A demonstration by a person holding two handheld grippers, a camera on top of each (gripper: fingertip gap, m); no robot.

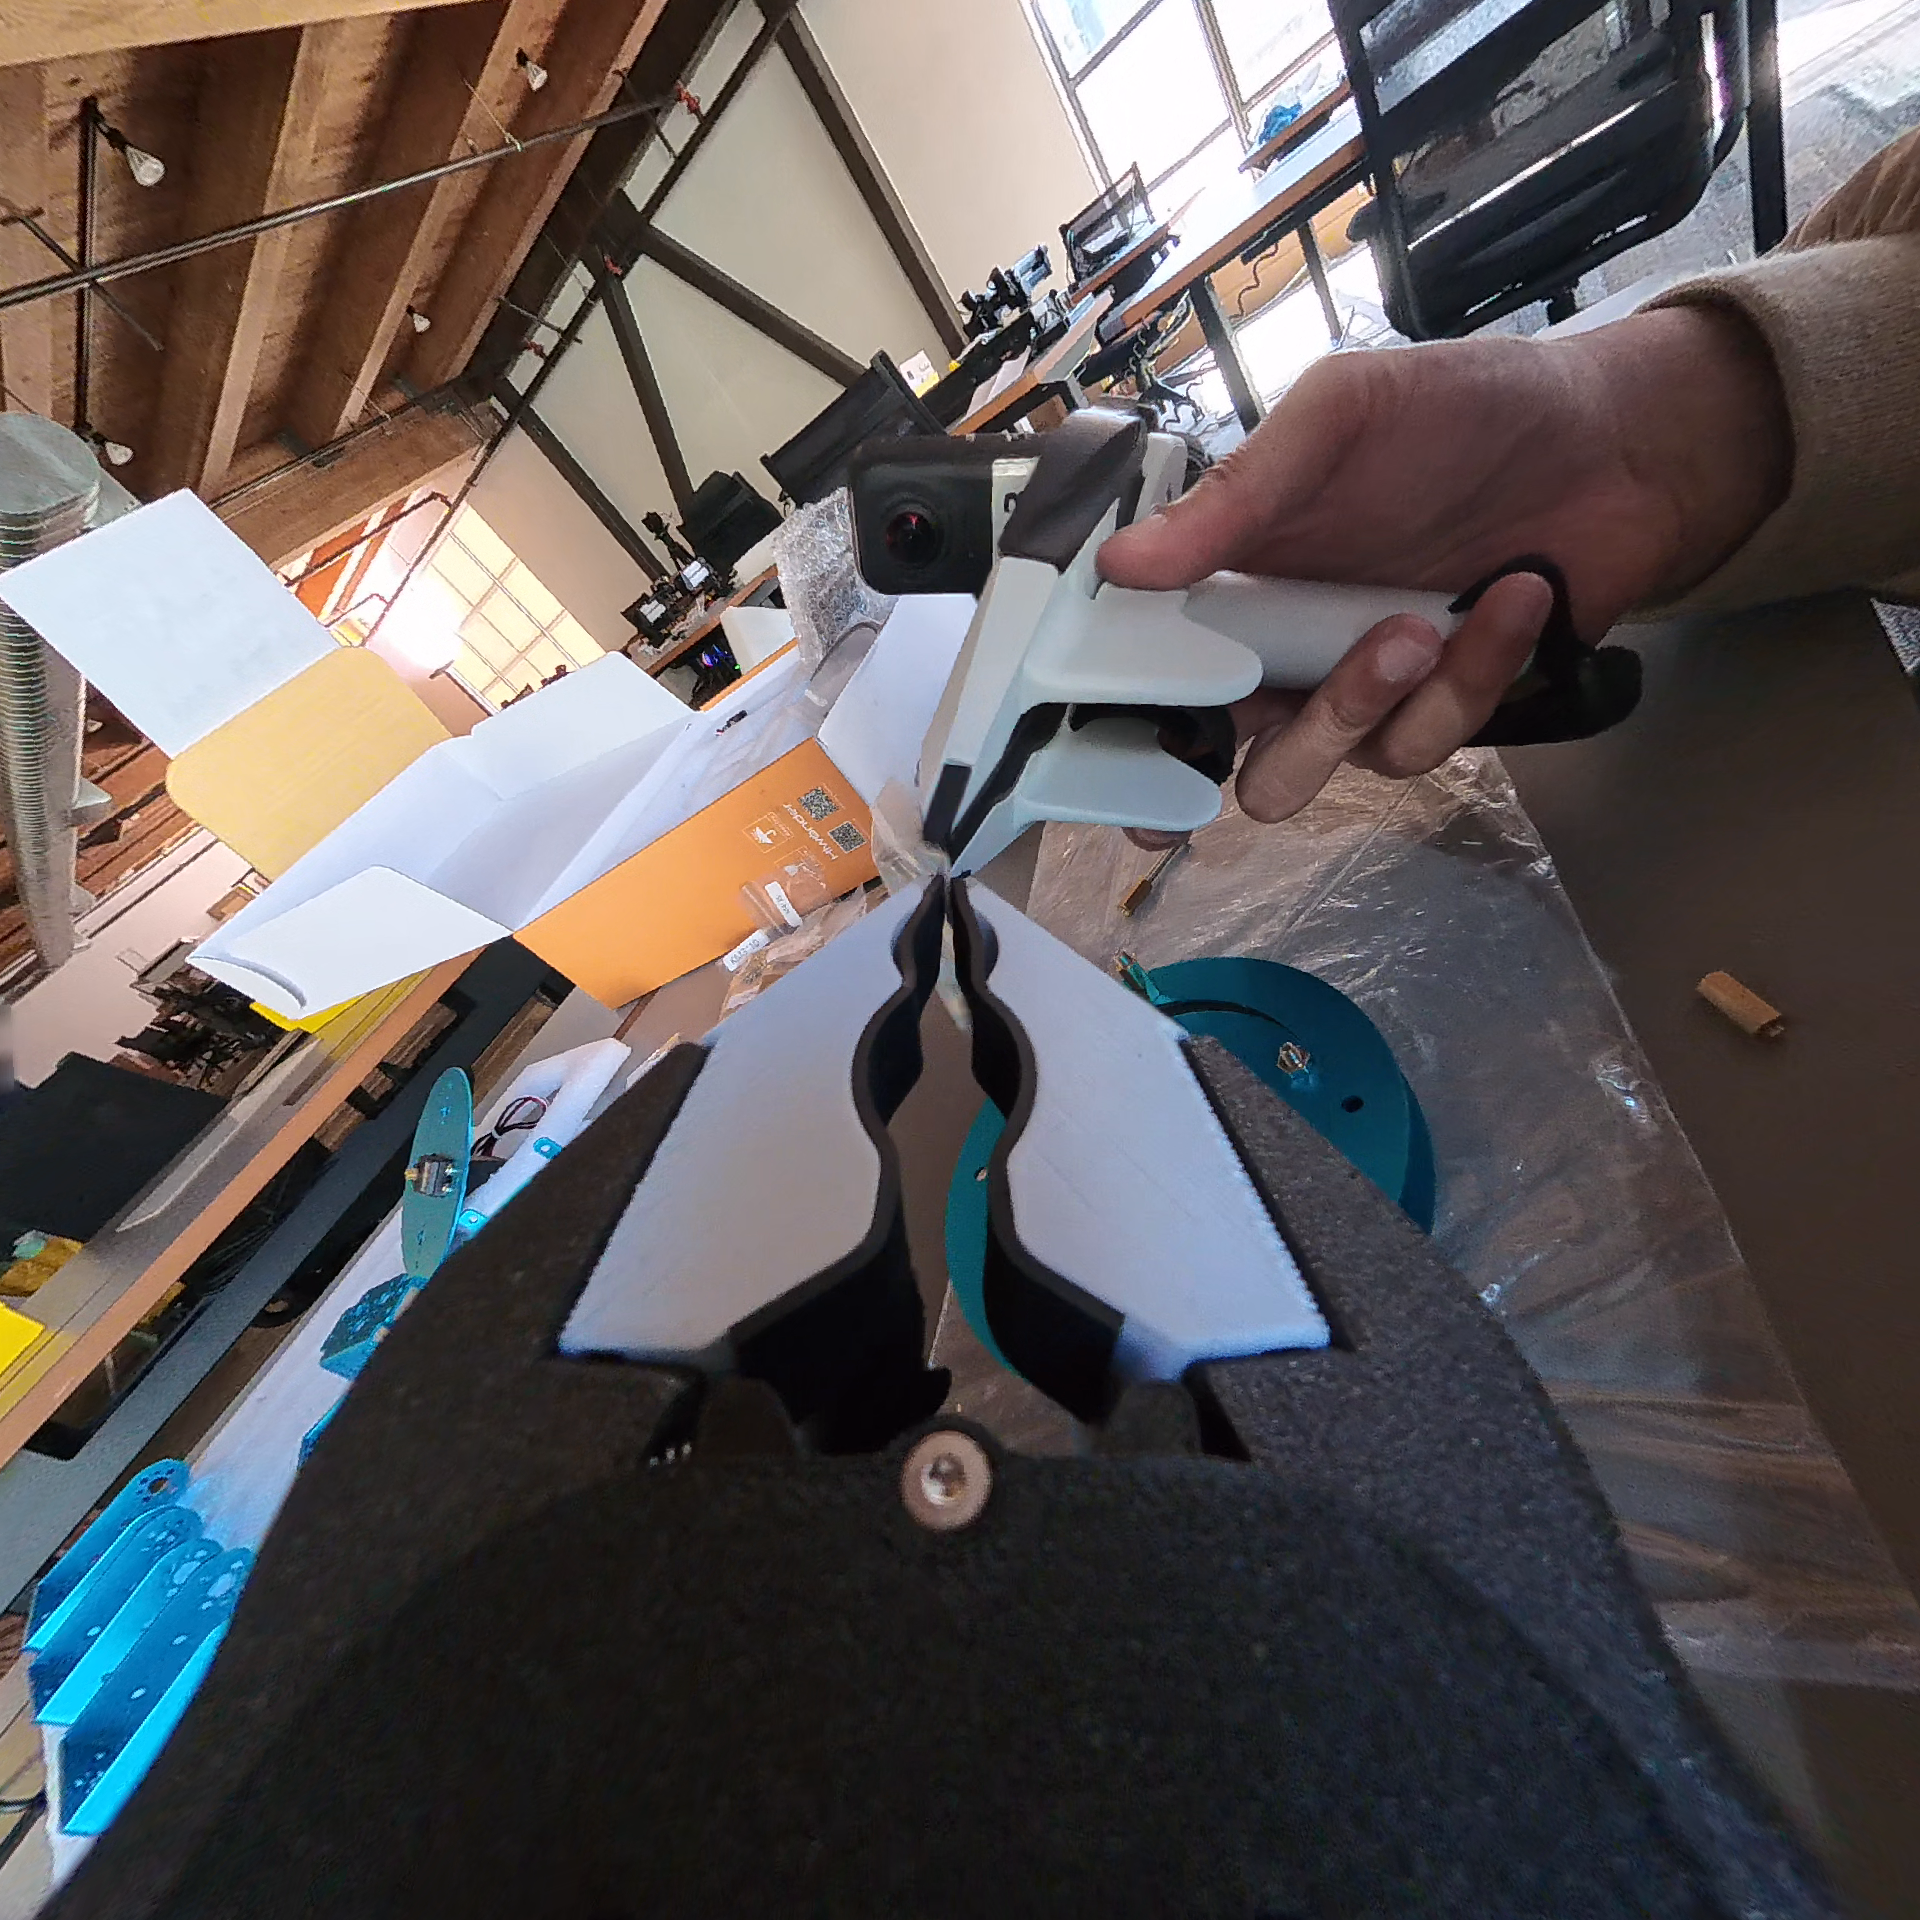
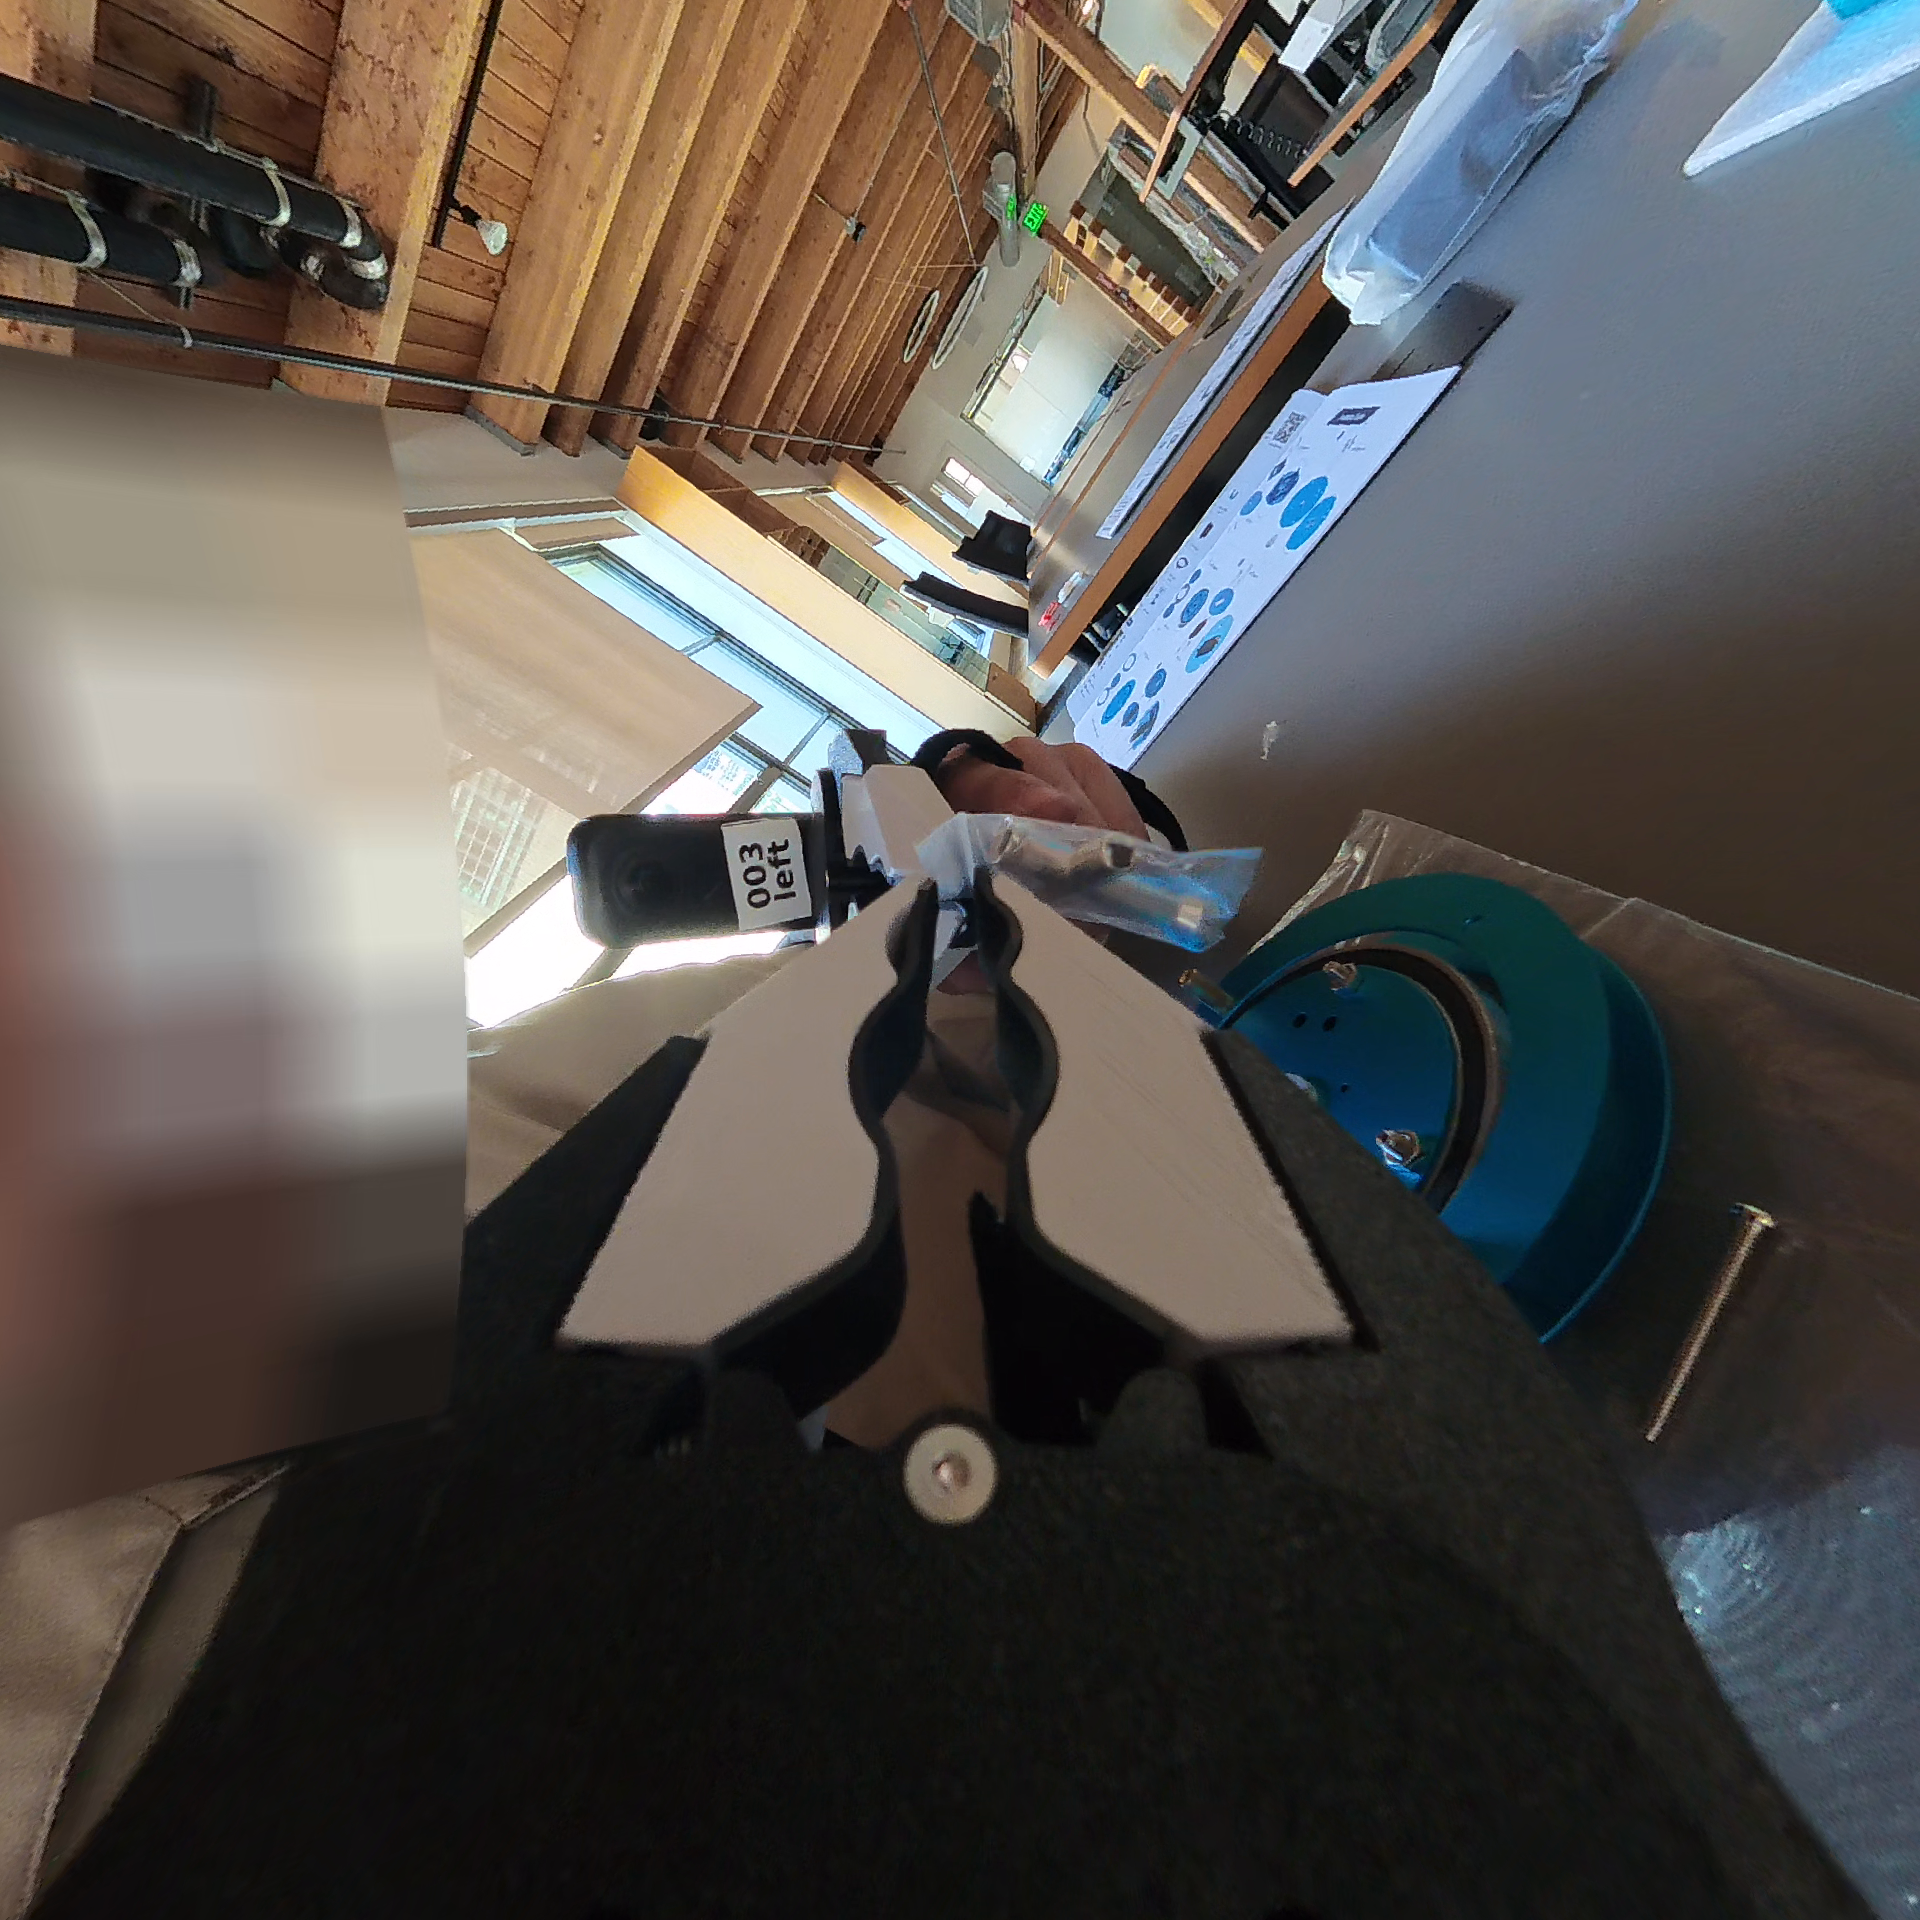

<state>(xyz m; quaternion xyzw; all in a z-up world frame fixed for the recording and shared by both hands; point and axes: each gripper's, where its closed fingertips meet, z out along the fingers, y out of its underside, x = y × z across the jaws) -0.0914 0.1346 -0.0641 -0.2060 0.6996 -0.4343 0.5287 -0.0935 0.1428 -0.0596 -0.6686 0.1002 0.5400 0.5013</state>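
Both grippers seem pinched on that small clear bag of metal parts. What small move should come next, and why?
Probably ease the two apart to tear it open: the left gripper and right gripper both pinch the small clear plastic bag of metal parts, tip to tip, above the round teal metal base.

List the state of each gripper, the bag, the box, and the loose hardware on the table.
left gripper: shut on small clear bag
right gripper: shut on small clear bag
small clear bag: held up between both grippers, screws inside
orange box: flaps open
long screw: lying flat beside teal disc
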